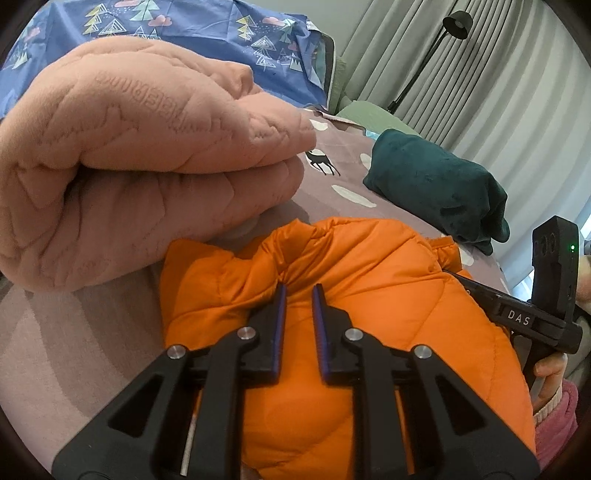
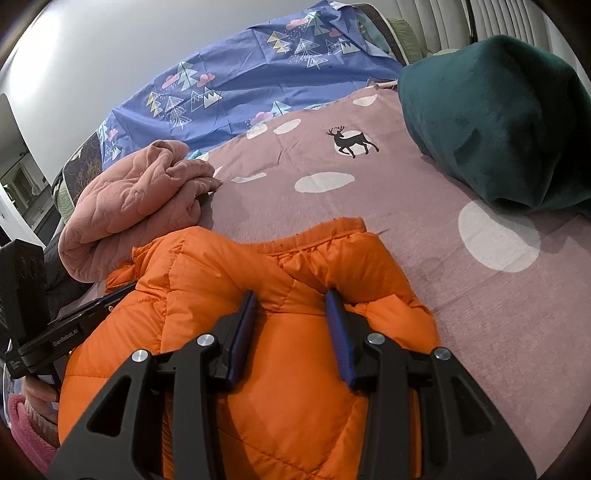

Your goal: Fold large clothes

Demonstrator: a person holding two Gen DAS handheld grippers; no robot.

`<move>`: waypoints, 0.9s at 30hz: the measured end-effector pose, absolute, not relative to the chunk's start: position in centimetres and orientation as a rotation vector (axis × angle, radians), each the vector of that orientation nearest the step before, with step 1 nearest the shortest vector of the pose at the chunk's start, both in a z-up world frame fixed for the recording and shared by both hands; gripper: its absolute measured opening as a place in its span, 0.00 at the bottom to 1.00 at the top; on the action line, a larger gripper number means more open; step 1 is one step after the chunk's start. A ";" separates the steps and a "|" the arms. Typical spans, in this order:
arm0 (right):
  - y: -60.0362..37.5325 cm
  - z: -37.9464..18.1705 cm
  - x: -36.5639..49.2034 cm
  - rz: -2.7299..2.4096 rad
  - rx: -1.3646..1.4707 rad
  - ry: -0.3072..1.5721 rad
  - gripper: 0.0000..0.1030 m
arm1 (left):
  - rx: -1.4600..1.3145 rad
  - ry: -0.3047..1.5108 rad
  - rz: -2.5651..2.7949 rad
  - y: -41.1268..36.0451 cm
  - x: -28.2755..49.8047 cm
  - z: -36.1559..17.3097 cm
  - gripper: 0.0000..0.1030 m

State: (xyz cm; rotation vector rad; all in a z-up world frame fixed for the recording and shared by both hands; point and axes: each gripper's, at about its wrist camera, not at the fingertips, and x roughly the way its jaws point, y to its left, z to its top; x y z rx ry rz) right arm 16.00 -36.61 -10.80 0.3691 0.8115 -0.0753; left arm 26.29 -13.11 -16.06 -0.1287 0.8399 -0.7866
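Observation:
A puffy orange jacket (image 1: 369,280) lies bunched on a mauve bedsheet (image 1: 343,173) printed with a deer. My left gripper (image 1: 299,291) has its jaws nearly together, pinching a ridge of the jacket's fabric that puckers at the tips. In the right wrist view the jacket (image 2: 207,266) bulges between the wider-set jaws of my right gripper (image 2: 291,295), whose pads dent a thick fold near the hem. Each gripper shows in the other's view, the right one (image 1: 517,317) held by a hand in a pink sleeve, the left one (image 2: 74,332) at the jacket's left side.
A folded pink quilted blanket (image 1: 129,166) lies just left of the jacket. At the right of the bed sits a dark green fleece bundle (image 2: 498,122). Behind them are a blue tree-print sheet (image 2: 240,85), curtains and a floor lamp (image 1: 458,24).

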 end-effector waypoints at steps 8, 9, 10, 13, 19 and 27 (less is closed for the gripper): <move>-36.5 -10.9 16.1 -0.084 0.358 0.809 0.39 | -0.038 0.767 -0.765 -14.4 24.5 -10.9 0.38; -36.5 -10.9 16.1 -0.083 0.359 0.809 0.39 | -0.002 0.762 -0.759 -15.2 24.6 -10.6 0.39; -36.5 -10.9 16.1 -0.082 0.361 0.809 0.39 | 0.024 0.771 -0.744 -15.8 25.0 -10.7 0.39; -36.5 -10.9 16.1 -0.081 0.370 0.810 0.39 | 0.074 0.817 -0.706 -16.8 27.0 -12.9 0.39; -36.6 -11.0 16.3 -0.075 0.378 0.813 0.40 | -0.012 0.803 -0.710 -15.2 27.7 -15.8 0.38; -36.7 -10.9 16.2 -0.074 0.370 0.815 0.40 | 0.065 0.797 -0.596 -14.7 23.5 -11.1 0.58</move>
